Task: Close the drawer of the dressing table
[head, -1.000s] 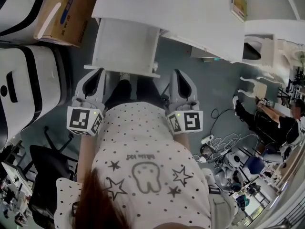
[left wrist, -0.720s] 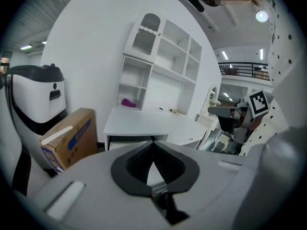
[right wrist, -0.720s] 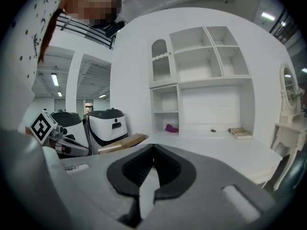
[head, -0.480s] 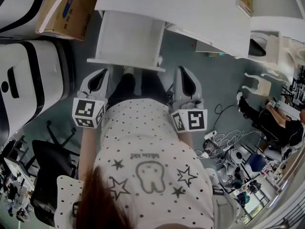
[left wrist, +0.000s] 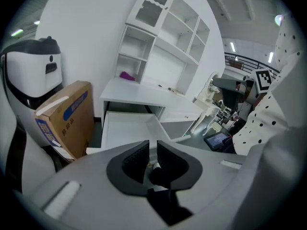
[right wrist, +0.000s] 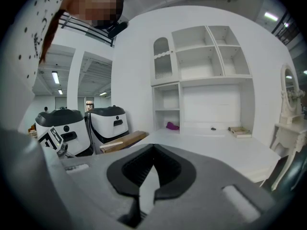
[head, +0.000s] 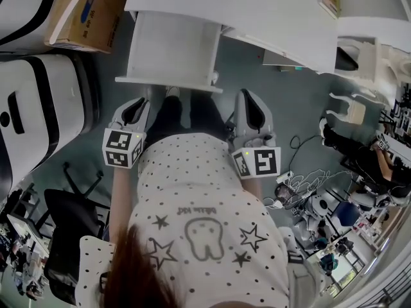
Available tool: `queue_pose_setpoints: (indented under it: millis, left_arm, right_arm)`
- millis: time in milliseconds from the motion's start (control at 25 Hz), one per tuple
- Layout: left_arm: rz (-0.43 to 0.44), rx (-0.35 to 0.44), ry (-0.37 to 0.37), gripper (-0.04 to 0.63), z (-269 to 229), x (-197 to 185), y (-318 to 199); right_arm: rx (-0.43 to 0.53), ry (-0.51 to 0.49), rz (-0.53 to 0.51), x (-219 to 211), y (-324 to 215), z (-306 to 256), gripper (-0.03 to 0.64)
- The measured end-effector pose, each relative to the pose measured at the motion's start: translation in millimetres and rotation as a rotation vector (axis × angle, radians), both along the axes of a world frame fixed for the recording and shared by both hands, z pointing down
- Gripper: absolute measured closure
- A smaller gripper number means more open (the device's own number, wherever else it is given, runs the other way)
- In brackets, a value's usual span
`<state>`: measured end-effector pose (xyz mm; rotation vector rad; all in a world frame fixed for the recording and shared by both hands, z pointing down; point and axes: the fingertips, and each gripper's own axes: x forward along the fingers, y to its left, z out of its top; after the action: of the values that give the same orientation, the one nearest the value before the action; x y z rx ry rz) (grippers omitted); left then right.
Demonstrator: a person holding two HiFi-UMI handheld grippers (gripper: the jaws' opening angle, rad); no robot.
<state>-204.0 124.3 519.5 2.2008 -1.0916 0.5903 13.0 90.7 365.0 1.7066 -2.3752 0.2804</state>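
1. Dressing table (head: 270, 18): white; its shelves hold one purple item (left wrist: 127, 75).
2. Drawer (head: 168, 82): pulled well out under the tabletop, apparently empty. Closing is not yet begun. Next, a gripper likely needs to meet the front panel squarely and push level.
3. Left gripper (head: 135, 108): near the drawer front; jaws slightly apart, just been opening, nothing held.
4. Right gripper (head: 249, 104): jaws together, empty.

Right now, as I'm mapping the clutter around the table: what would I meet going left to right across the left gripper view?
In order: white machine → box → drawer → screen → dotted shirt.
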Motion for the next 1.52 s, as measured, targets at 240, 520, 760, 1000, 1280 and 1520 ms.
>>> queue_pose_setpoints:
  millis: [240,520,760,1000,1280,1520]
  left_arm:
    - [0.027,-0.045,-0.013,0.534,20,8,6]
    - [0.041,-0.096,-0.093,0.537,53,10,8]
    - [0.036,-0.13,-0.106,0.534,69,15,8]
    - [0.061,-0.195,-0.106,0.525,92,27,9]
    - [0.094,-0.235,-0.118,0.518,118,45,8]
    - [0.09,-0.212,-0.177,0.511,144,55,2]
  right_arm:
    - [-0.004,0.002,0.001,2,0,2,0.618]
    - [-0.02,0.014,0.023,14,-1,4,0.619]
    - [-0.022,0.022,0.033,26,-4,3,0.618]
    - [-0.046,0.035,0.037,36,-10,10,0.619]
    - [-0.084,0.046,0.035,40,-12,19,0.619]
    - [-0.102,0.043,0.019,38,-11,27,0.618]
